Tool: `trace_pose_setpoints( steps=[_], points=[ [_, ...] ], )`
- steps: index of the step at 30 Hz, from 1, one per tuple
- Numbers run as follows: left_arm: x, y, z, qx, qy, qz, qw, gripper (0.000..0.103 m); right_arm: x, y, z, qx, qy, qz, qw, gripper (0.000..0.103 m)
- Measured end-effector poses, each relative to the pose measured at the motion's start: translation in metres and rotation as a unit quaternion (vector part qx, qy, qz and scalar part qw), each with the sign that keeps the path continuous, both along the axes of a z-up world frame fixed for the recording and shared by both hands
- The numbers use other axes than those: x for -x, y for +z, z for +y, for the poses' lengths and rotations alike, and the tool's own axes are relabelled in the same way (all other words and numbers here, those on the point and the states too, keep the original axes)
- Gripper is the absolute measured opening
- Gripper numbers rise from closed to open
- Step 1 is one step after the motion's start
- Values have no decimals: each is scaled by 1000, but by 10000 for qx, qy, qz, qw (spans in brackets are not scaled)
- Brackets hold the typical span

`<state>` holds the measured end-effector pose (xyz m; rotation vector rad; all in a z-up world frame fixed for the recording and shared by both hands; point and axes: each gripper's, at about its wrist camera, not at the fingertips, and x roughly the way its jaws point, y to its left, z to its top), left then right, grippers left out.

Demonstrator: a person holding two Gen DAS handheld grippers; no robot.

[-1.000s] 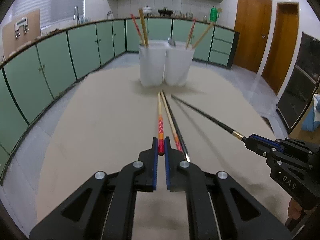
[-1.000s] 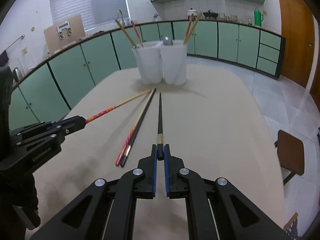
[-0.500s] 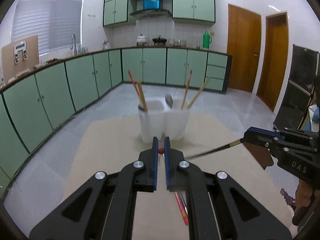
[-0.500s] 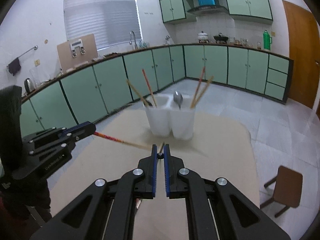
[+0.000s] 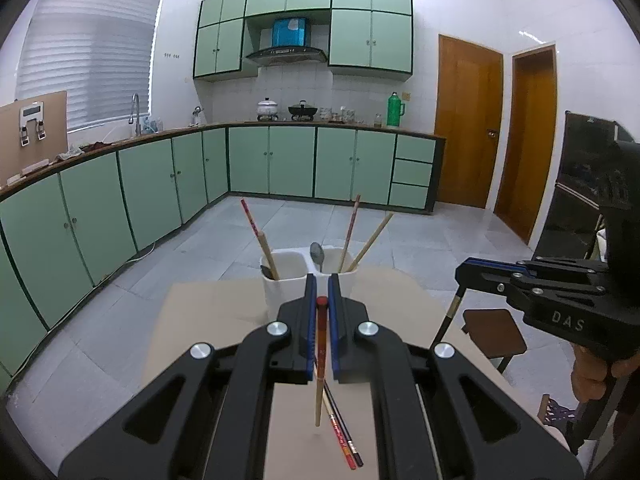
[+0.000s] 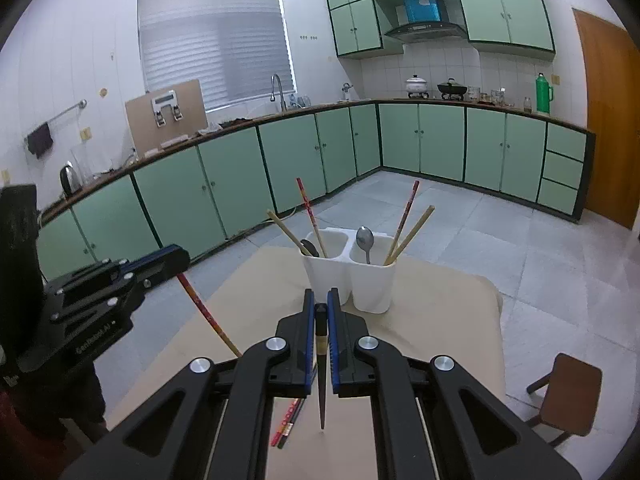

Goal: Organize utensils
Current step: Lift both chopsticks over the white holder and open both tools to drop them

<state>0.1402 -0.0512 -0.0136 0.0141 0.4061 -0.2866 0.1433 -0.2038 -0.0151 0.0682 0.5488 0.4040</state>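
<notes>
My left gripper is shut on the red end of a red-patterned wooden chopstick that hangs tip down above the table. My right gripper is shut on the top of a black chopstick, also hanging tip down. A white two-compartment holder stands at the far table end with chopsticks and spoons in it. A red chopstick and a black chopstick lie side by side on the beige table. Each gripper shows in the other's view, the right gripper and the left gripper.
A brown stool stands on the floor right of the table. Green kitchen cabinets line the far walls. The table's far edge lies just behind the holder.
Both grippers have lifted their chopsticks off the table and swung them from lying flat to hanging upright. The pair left on the table has not moved.
</notes>
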Motion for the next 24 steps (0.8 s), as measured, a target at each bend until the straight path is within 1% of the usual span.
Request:
trace_pose_setpoints(
  steps=[5,13,19,24],
  points=[
    [10,8,2,50,-80,-114,9999,5,8,12,-5,-124,14,-94,9999,6],
    [16,17,0,64,-96,-282,9995,5,13,28,-5,-143,31,-283,9995,6],
    [3,30,0,94,-112,-447,9989,5,5,43,-2,-96,50,-456,9989,6],
    [-20,49,-6,180,-102,-687,9974,5,-13,68,-2,-120,2,-764,9970,6]
  ],
)
